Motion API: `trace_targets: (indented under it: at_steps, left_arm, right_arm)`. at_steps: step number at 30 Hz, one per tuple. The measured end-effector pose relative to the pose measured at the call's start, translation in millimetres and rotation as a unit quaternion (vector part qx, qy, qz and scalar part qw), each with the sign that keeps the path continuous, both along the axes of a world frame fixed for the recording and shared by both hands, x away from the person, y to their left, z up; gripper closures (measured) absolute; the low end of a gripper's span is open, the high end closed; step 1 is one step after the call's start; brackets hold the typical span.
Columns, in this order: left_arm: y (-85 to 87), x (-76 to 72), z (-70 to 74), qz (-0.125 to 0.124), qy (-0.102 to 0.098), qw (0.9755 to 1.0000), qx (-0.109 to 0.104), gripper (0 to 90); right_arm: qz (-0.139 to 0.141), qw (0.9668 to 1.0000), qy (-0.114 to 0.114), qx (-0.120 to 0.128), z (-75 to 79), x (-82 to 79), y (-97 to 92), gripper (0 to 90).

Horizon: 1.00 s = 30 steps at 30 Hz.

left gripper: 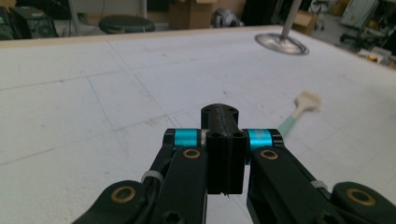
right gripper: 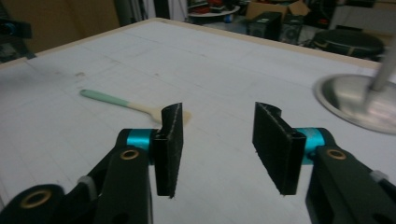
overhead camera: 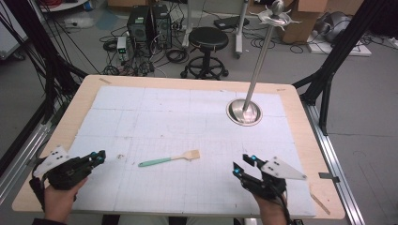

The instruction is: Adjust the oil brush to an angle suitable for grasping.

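A green-handled spatula (overhead camera: 170,159) lies flat near the table's (overhead camera: 300,122) front edge, handle toward the left gripper (overhead camera: 97,157), whose jaws are pressed together, wooden blade toward the slightly nearer right gripper (overhead camera: 245,165), jaws spread and empty.

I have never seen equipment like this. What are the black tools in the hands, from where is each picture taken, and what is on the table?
A person holds a hand-held gripper in each hand; no robot arm is involved. The high view looks down at the table from above. The other two pictures come from cameras riding on each gripper, looking along its black jaws.

The left gripper is shut and holds nothing. The right gripper is open, with nothing between its jaws.

On the white gridded surface lies a small spatula with a green handle and a wooden blade. Farther back stands a metal pole on a round base.
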<state>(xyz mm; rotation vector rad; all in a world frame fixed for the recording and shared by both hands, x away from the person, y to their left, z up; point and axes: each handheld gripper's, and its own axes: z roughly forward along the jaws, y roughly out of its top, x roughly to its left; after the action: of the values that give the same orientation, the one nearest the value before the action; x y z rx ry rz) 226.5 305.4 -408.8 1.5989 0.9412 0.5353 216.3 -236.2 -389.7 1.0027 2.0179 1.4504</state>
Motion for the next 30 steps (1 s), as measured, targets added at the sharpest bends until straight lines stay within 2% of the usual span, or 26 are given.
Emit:
trace_targets:
  at_steps: [1, 2, 3, 5, 7, 10, 11, 12, 13, 16, 17, 24, 26, 27, 28, 30]
  left_arm:
    - [1.9, -0.9, 0.9, 0.0, -0.005, 1.0, -0.005, 89.4]
    - [3.1, -1.4, 1.3, -0.001, -0.008, 0.9999, -0.009, 89.4]
    - [4.1, -1.8, 1.4, -0.002, -0.01, 0.9999, -0.01, 89.3]
    - [6.5, -2.8, 1.8, -0.001, -0.012, 0.9998, -0.017, 88.4]
    - [9.5, -3.0, 2.5, 0.003, -0.011, 0.9994, -0.032, 83.0]
    - [13.2, -2.7, 2.0, 0.011, -0.01, 0.9989, -0.044, 69.5]
    - [13.8, -2.1, 1.6, 0.015, -0.009, 0.9987, -0.049, 58.2]
    - [14.4, -1.4, 1.2, 0.018, -0.007, 0.9983, -0.055, 58.2]
    - [15.1, -1.1, 0.8, 0.018, -0.005, 0.9982, -0.057, 54.6]
    - [15.2, -0.8, 0.0, 0.017, -0.007, 0.9983, -0.056, 52.5]
    - [14.8, -0.7, -0.1, 0.016, -0.008, 0.9983, -0.056, 51.7]
    - [13.0, 0.6, -1.2, 0.021, -0.008, 0.9981, -0.058, 44.1]
    - [13.4, 0.8, -1.4, 0.022, -0.005, 0.9979, -0.061, 41.7]
    - [13.7, 0.8, -1.6, 0.023, -0.005, 0.9978, -0.061, 41.4]
    - [13.8, 0.9, -1.8, 0.023, -0.004, 0.9978, -0.063, 41.4]
    - [13.7, 0.8, -1.9, 0.024, -0.003, 0.9977, -0.063, 41.2]
  right_arm:
    - [0.02, 0.9998, 0.004, -0.003, 1.7, 11.5, 18.9, 62.0]
    - [0.02, 0.9998, 0.004, -0.003, 1.7, 11.5, 18.9, 62.0]
    - [0.028, 0.9996, 0.008, -0.001, 2.5, 17.7, 28.4, 64.7]
    - [0.041, 0.999, 0.019, 0.002, 4.1, 31.5, 46.4, 75.2]
    - [0.056, 0.9979, 0.032, -0.002, 5.7, 45.9, 64.5, 87.6]
    - [0.076, 0.9959, 0.043, -0.025, 6.0, 66.5, 93.7, 89.0]
    - [0.085, 0.9942, 0.045, -0.048, 4.3, 78.0, 113.7, 89.1]
    - [0.085, 0.9942, 0.045, -0.048, 4.3, 78.0, 113.7, 89.1]
    - [0.09, 0.9931, 0.049, -0.057, 2.7, 83.3, 123.6, 89.1]
    - [0.093, 0.9889, 0.06, -0.099, -6.3, 98.4, 146.7, 89.0]
    - [0.091, 0.9872, 0.065, -0.113, -10.7, 103.6, 151.8, 89.1]
    - [0.078, 0.9779, 0.119, -0.153, -39.8, 128.2, 161.5, 89.1]
    - [0.082, 0.9748, 0.13, -0.162, -43.3, 129.5, 161.7, 89.1]
    - [0.09, 0.9717, 0.136, -0.17, -45.7, 129.2, 161.9, 89.1]
    - [0.09, 0.9717, 0.136, -0.17, -45.7, 129.2, 161.9, 89.1]
    - [0.097, 0.9676, 0.144, -0.183, -49.0, 126.9, 161.4, 89.1]
